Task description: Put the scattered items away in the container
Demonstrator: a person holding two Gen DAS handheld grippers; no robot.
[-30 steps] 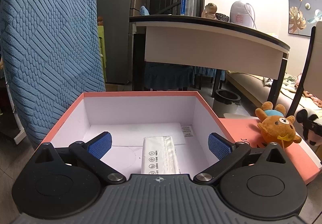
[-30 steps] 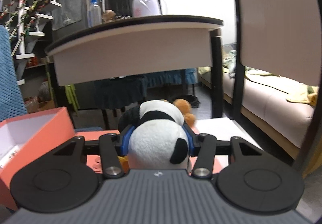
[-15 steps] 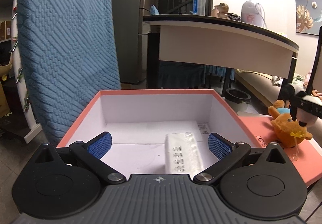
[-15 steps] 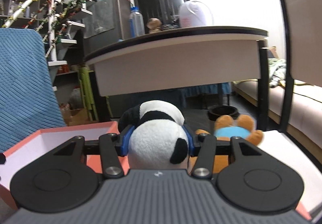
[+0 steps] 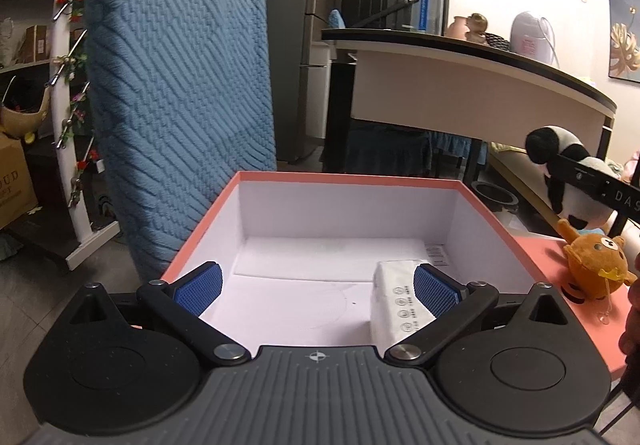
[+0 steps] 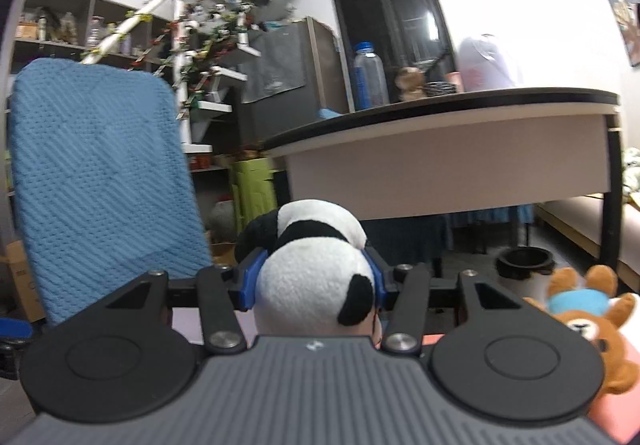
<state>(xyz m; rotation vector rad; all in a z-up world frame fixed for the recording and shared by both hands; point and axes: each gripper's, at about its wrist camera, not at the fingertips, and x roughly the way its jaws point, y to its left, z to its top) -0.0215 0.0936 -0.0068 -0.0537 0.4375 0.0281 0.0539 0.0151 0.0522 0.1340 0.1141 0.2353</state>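
Observation:
A coral-pink box (image 5: 202,227) with a white inside stands open in the left wrist view. A white tissue pack (image 5: 394,299) lies on its floor at the right. My left gripper (image 5: 316,285) hangs open over the box's near edge, holding nothing. My right gripper (image 6: 314,279) is shut on a black-and-white panda plush (image 6: 312,287), lifted in the air. From the left wrist view that panda (image 5: 560,161) hangs to the right of the box, above its rim. A brown bear plush (image 5: 596,263) sits on the pink lid (image 5: 592,329); the bear (image 6: 588,321) also shows at the right.
A blue knitted chair back (image 5: 176,97) stands just behind the box's left side. A dark-topped table (image 5: 480,85) with a water bottle (image 5: 431,3) stands further back. A black bin (image 5: 494,197) is on the floor beyond the box. A hand edge (image 5: 632,321) shows at far right.
My right gripper has risen and swung left with the panda, leaving the bear behind at the right. The left gripper has shifted left over the box, so the tissue pack now sits by its right finger.

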